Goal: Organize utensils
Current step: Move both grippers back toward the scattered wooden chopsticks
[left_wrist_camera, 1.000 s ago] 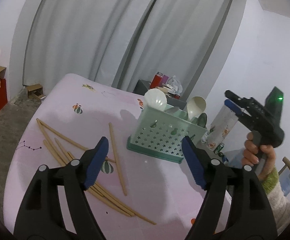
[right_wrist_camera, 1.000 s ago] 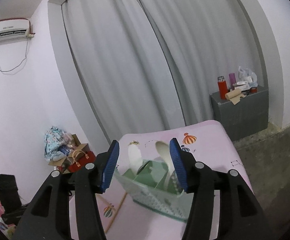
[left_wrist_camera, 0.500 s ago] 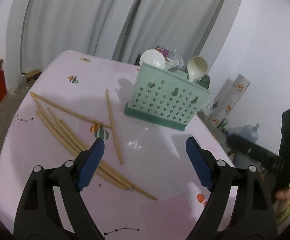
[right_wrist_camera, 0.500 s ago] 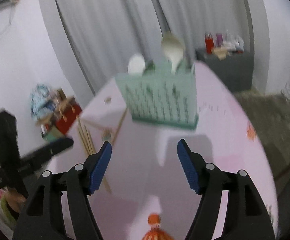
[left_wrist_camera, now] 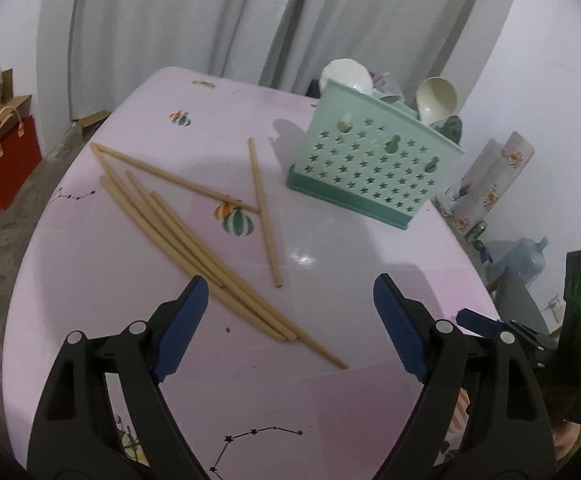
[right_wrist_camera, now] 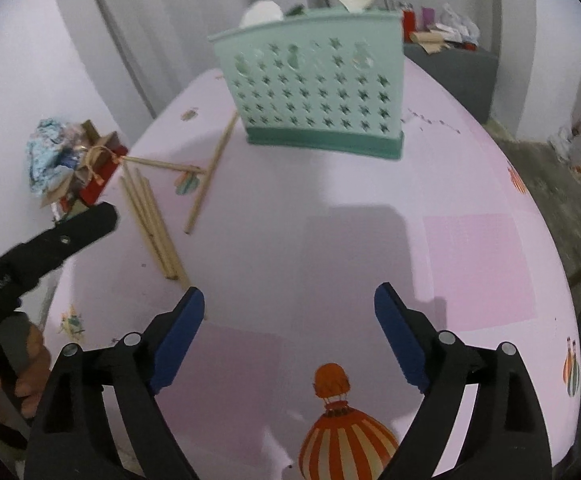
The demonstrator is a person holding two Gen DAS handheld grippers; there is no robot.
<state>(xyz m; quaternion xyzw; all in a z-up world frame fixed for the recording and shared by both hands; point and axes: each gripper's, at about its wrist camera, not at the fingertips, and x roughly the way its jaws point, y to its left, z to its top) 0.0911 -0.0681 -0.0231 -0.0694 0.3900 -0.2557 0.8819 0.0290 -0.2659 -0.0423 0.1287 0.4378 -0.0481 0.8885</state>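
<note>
since a second ago both views are tipped down from the curtains onto the pink table (left_wrist_camera: 330, 400), where six wooden chopsticks (left_wrist_camera: 194, 236) are counted loose, left of the green holder (left_wrist_camera: 370, 172), in which two pale spoons (left_wrist_camera: 436, 100) are stood. left gripper (left_wrist_camera: 286, 312) is held wide, empty; right gripper (right_wrist_camera: 288, 312) is opening, nothing between.

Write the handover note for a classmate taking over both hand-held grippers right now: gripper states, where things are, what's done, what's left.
Left hand-held gripper: open, empty, above the near ends of the chopsticks.
Right hand-held gripper: jaws opening, nothing between them, over bare tablecloth.
Green utensil caddy stands upright at the far side; spoons are already in it.
Left: all chopsticks lie loose on the table.
</note>
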